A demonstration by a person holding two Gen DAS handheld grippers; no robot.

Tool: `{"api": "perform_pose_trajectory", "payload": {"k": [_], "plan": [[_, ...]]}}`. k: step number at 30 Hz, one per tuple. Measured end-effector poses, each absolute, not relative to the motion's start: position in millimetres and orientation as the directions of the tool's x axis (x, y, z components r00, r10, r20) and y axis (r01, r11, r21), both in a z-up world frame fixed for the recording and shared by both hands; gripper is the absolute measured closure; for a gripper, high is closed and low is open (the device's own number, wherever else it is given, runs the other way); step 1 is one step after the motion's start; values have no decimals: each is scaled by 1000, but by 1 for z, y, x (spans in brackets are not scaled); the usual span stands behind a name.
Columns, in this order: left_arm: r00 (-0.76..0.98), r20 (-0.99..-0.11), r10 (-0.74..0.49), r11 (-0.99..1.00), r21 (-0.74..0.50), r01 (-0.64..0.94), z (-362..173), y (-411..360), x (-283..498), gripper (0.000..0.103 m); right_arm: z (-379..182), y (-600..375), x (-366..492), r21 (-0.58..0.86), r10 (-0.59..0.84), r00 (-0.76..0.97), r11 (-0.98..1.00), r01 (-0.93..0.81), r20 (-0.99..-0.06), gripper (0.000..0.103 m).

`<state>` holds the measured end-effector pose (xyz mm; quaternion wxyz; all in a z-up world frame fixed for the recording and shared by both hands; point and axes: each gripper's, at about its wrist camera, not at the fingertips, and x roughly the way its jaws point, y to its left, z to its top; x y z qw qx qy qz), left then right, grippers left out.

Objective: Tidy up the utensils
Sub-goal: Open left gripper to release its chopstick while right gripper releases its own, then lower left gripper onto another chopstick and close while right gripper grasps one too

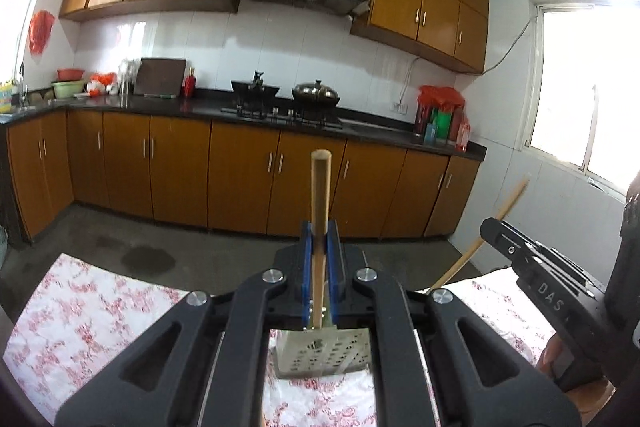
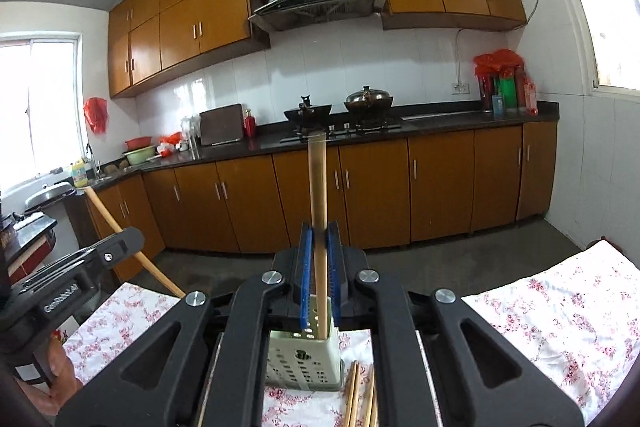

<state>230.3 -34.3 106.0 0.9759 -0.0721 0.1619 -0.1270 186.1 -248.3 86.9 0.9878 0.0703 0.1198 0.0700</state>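
Left gripper (image 1: 320, 259) of mine clenches a wooden stick (image 1: 320, 187) above the white perforated holder (image 1: 324, 351) on the floral cloth (image 1: 100, 307). Right gripper (image 2: 320, 259) grasps a second stick (image 2: 318, 187) over the holder; loose chopsticks (image 2: 360, 395) lie beside.

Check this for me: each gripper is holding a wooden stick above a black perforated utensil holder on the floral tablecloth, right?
Not quite: the utensil holder is white, not black, as the right wrist view shows. The rest stands: the left gripper and right gripper each hold a wooden stick above it on the floral tablecloth.
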Motion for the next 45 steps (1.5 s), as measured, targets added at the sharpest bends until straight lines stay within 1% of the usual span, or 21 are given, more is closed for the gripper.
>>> {"api": "perform_pose_trajectory", "payload": {"k": [1, 3, 7, 10, 13, 14, 15, 16, 17, 18, 19, 20, 22, 25, 28, 31, 32, 33, 36, 40, 45], "plan": [[917, -295, -269, 958, -180, 223, 105, -33, 230, 94, 89, -248, 184, 151, 154, 962, 981, -122, -224, 79], [920, -281, -271, 957, -179, 228, 108, -29, 226, 91, 95, -248, 173, 140, 151, 969, 982, -125, -197, 68], [935, -237, -263, 956, -190, 221, 121, -15, 211, 78, 107, -257, 150, 137, 146, 977, 983, -125, -156, 67], [944, -222, -242, 957, -212, 195, 123, 3, 189, 73, 104, -270, 135, 145, 123, 978, 984, -99, -166, 67], [947, -264, -184, 968, -214, 128, 111, 22, 173, 71, 80, -286, 133, 151, 77, 961, 988, -37, -267, 67], [943, -290, -165, 971, -214, 104, 103, 28, 170, 70, 67, -290, 135, 153, 69, 944, 988, -21, -322, 67], [935, -321, -149, 974, -212, 82, 93, 34, 168, 70, 46, -293, 141, 156, 76, 913, 988, -13, -402, 68], [921, -365, -134, 977, -207, 60, 77, 39, 168, 70, 23, -295, 147, 159, 82, 873, 987, -5, -480, 74], [906, -404, -126, 978, -205, 45, 64, 44, 169, 70, 0, -295, 153, 169, 102, 827, 986, -8, -554, 77], [887, -445, -120, 979, -202, 31, 49, 48, 171, 70, -17, -294, 156, 182, 126, 791, 983, -19, -599, 81], [855, -505, -120, 979, -201, 19, 29, 50, 174, 71, -35, -290, 159, 191, 148, 751, 981, -30, -644, 81], [830, -543, -128, 978, -206, 16, 16, 53, 176, 71, -52, -284, 160, 184, 155, 716, 982, -39, -680, 81], [780, -609, -145, 977, -212, 16, -12, 52, 177, 71, -73, -272, 162, 161, 152, 678, 986, -49, -719, 83], [732, -663, -159, 979, -202, 30, -44, 46, 171, 71, -96, -259, 167, 146, 143, 621, 988, -45, -771, 86], [692, -702, -170, 980, -194, 44, -65, 36, 171, 72, -99, -258, 168, 141, 133, 628, 989, -37, -767, 87], [658, -729, -186, 979, -194, 62, -83, 31, 170, 74, -102, -260, 169, 124, 117, 613, 992, -32, -781, 88], [652, -734, -192, 978, -196, 68, -86, 27, 170, 75, -103, -260, 169, 103, 97, 617, 994, -26, -781, 93], [645, -739, -197, 978, -196, 74, -89, 25, 170, 77, -105, -260, 169, 81, 76, 619, 997, -20, -782, 95], [626, -751, -209, 976, -197, 89, -95, 21, 170, 80, -106, -267, 166, 51, 32, 627, 999, 12, -778, 95], [608, -765, -210, 977, -188, 101, -101, 18, 169, 83, -107, -270, 165, 54, 30, 630, 998, 19, -776, 95], [599, -778, -191, 981, -164, 99, -105, 17, 171, 84, -108, -273, 164, 47, 26, 631, 999, 16, -775, 95]]}}
